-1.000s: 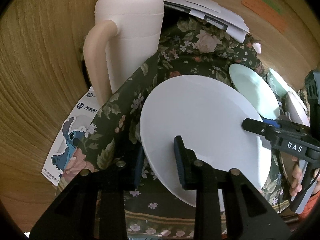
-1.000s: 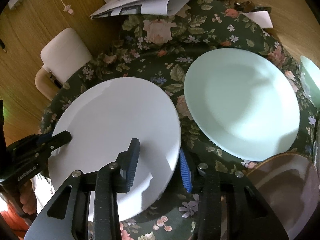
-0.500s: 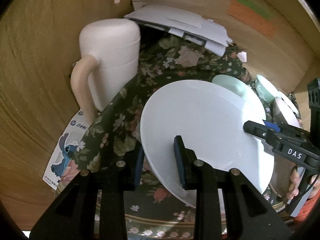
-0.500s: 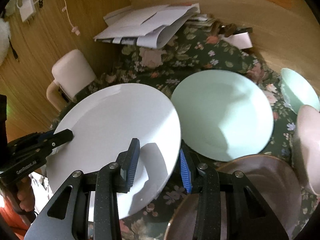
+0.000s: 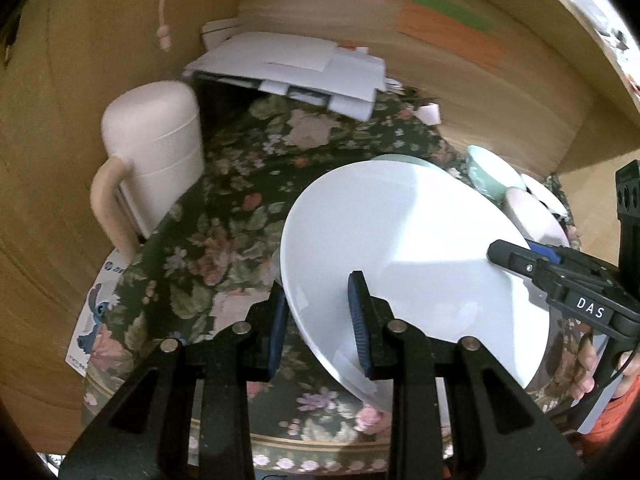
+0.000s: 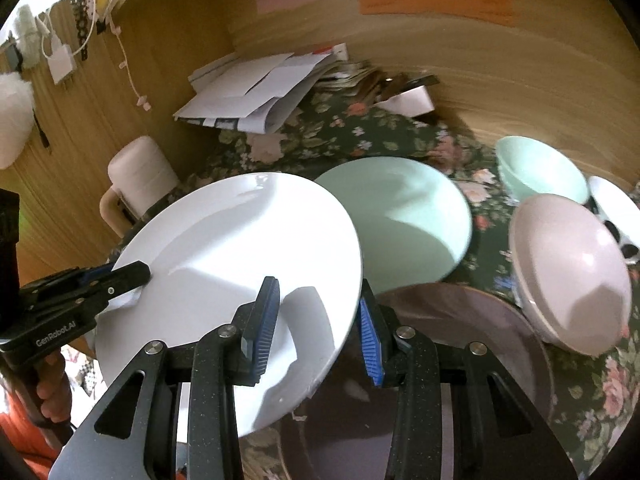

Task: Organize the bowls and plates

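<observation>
A large white plate [image 5: 400, 240] [image 6: 240, 240] hangs tilted above the floral cloth, held by both grippers at opposite rims. My left gripper [image 5: 318, 312] is shut on its left rim, one blue pad above and one below; the right wrist view shows it at the plate's far edge [image 6: 136, 280]. My right gripper [image 6: 316, 312] is shut on the right rim and shows in the left wrist view [image 5: 504, 256]. Beyond the white plate lies a mint plate [image 6: 408, 216], with a brown plate [image 6: 460, 320] under my right gripper.
A pink bowl [image 6: 572, 272], a mint bowl [image 6: 544, 172] and a white bowl with black spots [image 6: 616, 208] stand at the right. A pale pink lidded jug [image 5: 156, 152] stands left. Papers [image 5: 292, 68] lie against the wooden back wall.
Both grippers have risen with the white plate, which has come up off the cloth and shifted right, so its edge now overlaps the mint plate.
</observation>
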`<state>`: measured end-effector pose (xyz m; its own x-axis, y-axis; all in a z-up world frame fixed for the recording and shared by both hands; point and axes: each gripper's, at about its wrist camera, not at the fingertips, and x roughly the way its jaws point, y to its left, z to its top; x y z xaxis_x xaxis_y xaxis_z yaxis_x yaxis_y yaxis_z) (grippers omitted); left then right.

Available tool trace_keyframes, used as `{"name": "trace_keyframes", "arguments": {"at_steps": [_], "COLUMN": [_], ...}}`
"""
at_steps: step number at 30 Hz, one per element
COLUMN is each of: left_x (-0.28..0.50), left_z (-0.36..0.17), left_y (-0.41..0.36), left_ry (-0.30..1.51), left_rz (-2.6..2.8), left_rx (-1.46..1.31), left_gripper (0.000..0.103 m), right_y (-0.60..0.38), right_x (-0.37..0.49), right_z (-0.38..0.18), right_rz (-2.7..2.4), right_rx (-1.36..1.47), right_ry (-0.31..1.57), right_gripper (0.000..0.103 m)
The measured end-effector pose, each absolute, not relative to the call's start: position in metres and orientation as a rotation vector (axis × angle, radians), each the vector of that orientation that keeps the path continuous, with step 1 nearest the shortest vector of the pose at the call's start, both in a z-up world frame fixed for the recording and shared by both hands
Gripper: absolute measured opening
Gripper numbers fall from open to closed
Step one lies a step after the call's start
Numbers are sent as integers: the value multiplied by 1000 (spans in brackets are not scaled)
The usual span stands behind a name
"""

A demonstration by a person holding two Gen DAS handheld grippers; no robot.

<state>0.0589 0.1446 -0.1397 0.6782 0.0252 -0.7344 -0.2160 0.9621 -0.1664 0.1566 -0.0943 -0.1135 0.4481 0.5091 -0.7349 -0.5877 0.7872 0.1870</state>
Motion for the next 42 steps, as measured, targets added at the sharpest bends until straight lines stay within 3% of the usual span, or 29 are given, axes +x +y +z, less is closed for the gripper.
{"name": "trace_keyframes", "arguments": {"at_steps": [18, 42], "left_x": [64, 78], "left_z": [-128, -161], "left_y": [67, 10], "left_ry": [804, 897], "left_rz": [21, -48], "left_rx": [-177, -147], "left_gripper": [30, 29], "right_y": [-178, -229], "right_x": [139, 130], "right_z": [-105, -137], "right_rz": [556, 460], "right_rx": [-47, 12], "right_ry": [846, 928], "right_gripper": [35, 35]}}
